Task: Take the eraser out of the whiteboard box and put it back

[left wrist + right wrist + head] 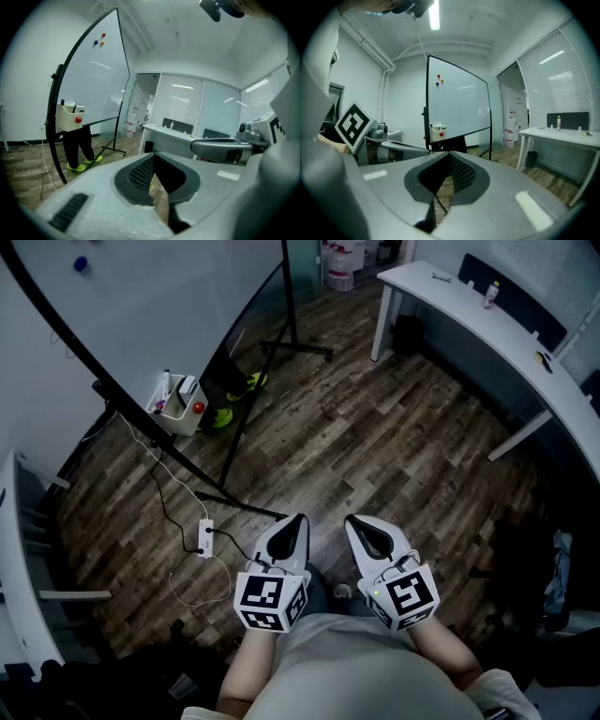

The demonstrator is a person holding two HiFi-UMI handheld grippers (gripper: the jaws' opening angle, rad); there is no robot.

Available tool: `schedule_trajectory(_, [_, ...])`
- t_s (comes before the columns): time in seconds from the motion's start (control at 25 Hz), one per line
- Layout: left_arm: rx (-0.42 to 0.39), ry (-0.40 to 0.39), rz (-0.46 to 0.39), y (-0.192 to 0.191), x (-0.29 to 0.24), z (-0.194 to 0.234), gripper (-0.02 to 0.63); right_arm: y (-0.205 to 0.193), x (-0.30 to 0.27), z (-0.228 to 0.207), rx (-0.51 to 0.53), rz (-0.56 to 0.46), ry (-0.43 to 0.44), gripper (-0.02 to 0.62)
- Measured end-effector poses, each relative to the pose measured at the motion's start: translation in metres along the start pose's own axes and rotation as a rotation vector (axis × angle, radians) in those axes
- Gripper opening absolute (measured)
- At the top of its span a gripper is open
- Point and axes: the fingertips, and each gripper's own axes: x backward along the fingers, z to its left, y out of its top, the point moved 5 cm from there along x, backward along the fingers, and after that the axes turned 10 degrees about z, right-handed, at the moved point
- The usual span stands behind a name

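A pale whiteboard box (178,405) with a red round dot on its front hangs on the whiteboard's lower rail, far left of my hands. The box also shows small in the left gripper view (70,117) and the right gripper view (437,132). A light block with a dark top, probably the eraser (187,388), sticks out of it. My left gripper (296,520) and right gripper (354,521) are side by side close to my body, well short of the box. Both are shut with nothing in them. Each points slightly down over the wood floor (154,157) (449,156).
The whiteboard (141,296) stands on a black wheeled frame; a person in yellow-green shoes (234,399) stands behind it. A white power strip (205,537) with cables lies on the floor ahead left. A long white desk (487,329) runs along the right, dark items beside it.
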Motion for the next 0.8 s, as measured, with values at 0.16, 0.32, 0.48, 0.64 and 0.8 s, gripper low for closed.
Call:
schedule_trajectory(0.16, [-0.003,0.000,-0.036,-0.009,0.017,-0.028,0.006,-0.008,0.030,0.003,-0.005,-0.047,-0.016,0.004])
schedule_trajectory(0.32, [-0.019,-0.001,-0.051,-0.017,0.029,-0.050,0.006,-0.016,0.050,0.010,0.011,-0.065,-0.007,0.004])
schedule_trajectory(0.48, [-0.034,-0.005,-0.062,-0.019,0.036,-0.062,0.006,-0.017,0.061,0.015,0.023,-0.080,0.004,0.003])
schedule_trajectory(0.64, [-0.045,-0.012,-0.072,-0.021,0.036,-0.076,0.006,-0.019,0.073,0.013,0.029,-0.100,0.005,0.005])
schedule_trajectory(0.8, [-0.049,-0.015,-0.077,-0.025,0.034,-0.087,0.006,-0.022,0.083,0.009,0.011,-0.126,0.022,0.005])
